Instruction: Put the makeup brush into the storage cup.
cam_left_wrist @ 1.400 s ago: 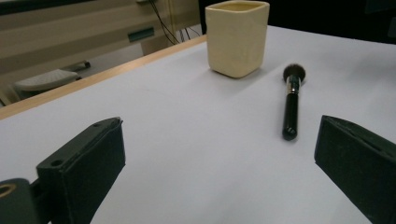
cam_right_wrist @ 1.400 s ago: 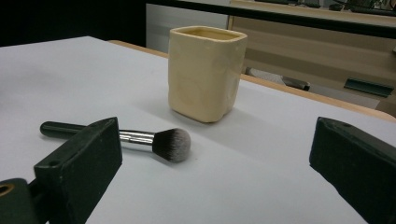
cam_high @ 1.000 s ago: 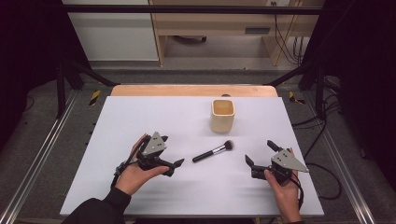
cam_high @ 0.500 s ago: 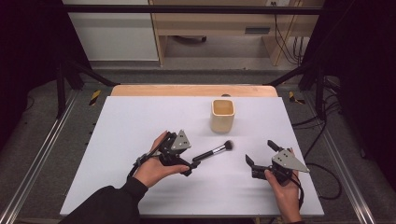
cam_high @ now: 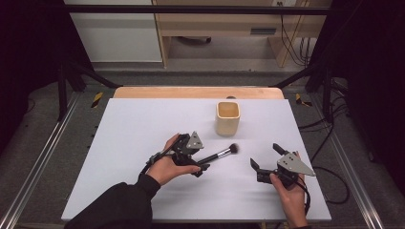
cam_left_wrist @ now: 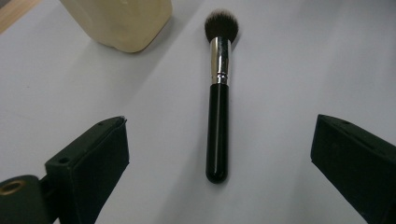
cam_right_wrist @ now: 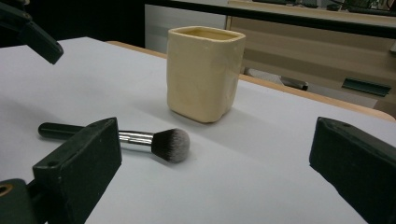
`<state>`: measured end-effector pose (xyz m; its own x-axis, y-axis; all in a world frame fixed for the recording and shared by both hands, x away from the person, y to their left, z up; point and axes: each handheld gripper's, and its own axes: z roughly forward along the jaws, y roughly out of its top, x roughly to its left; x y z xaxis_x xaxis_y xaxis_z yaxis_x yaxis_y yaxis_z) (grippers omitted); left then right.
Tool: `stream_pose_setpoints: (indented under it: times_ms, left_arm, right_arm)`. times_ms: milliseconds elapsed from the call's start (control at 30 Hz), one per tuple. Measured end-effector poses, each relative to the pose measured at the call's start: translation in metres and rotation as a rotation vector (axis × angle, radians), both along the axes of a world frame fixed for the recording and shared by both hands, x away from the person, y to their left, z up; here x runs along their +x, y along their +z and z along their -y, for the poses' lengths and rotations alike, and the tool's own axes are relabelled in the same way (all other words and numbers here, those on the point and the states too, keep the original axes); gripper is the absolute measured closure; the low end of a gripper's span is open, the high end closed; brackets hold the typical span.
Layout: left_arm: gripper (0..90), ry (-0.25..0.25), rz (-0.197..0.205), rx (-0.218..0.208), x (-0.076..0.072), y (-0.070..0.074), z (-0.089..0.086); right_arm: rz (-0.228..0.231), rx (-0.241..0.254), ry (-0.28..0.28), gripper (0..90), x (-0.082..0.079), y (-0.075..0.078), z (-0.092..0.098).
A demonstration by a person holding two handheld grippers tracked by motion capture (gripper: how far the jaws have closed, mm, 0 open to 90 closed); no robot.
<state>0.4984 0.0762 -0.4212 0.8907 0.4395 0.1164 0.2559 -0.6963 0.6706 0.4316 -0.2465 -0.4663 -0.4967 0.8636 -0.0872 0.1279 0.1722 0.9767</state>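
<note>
Left gripper (cam_high: pixel 203 168) at brush handle, jaws spread.
We note the white counter (cam_high: pixel 138 124) carrying a cream cup (cam_high: pixel 227 118); the makeup brush (cam_left_wrist: pixel 218 105) lies flat just before it, handle end between the open left jaws, untouched. The right gripper (cam_high: pixel 266 157) rests apart, jaws likewise spread, empty.

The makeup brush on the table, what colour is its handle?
Glossy black, with a silver metal band below the dark, pale-tipped bristles. The makeup brush shows best in the left gripper view.
</note>
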Motion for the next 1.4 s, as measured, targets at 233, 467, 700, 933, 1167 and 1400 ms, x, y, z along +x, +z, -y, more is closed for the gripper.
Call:
stream_pose_setpoints:
  times_ms: [233, 467, 700, 933, 1167, 1400]
  left_arm:
    - [4.7, -0.007, -0.032, 0.046, 0.011, -0.007, 0.01]
    - [9.9, 0.008, -0.048, 0.067, 0.016, -0.015, 0.016]
    - [21.0, 0.013, -0.065, 0.082, 0.019, -0.018, 0.017]
    - [39.6, 0.002, -0.102, 0.092, 0.02, -0.023, 0.018]
    - [52.7, -0.007, -0.122, 0.107, 0.021, -0.027, 0.021]
    - [62.4, -0.015, -0.134, 0.125, 0.022, -0.029, 0.024]
  right_arm:
    - [0.0, -0.001, 0.002, 2.8, 0.0, 0.0, 0.0]
    - [-0.004, -0.003, -0.001, 2.8, 0.0, 0.0, 0.0]
    - [-0.005, -0.008, 0.0, 2.8, 0.0, -0.001, -0.001]
    - [-0.007, -0.012, -0.001, 2.9, 0.0, -0.001, -0.001]
    - [-0.009, -0.015, -0.001, 2.9, 0.001, -0.001, -0.001]
    - [-0.009, -0.018, 0.0, 2.9, 0.001, -0.001, -0.001]
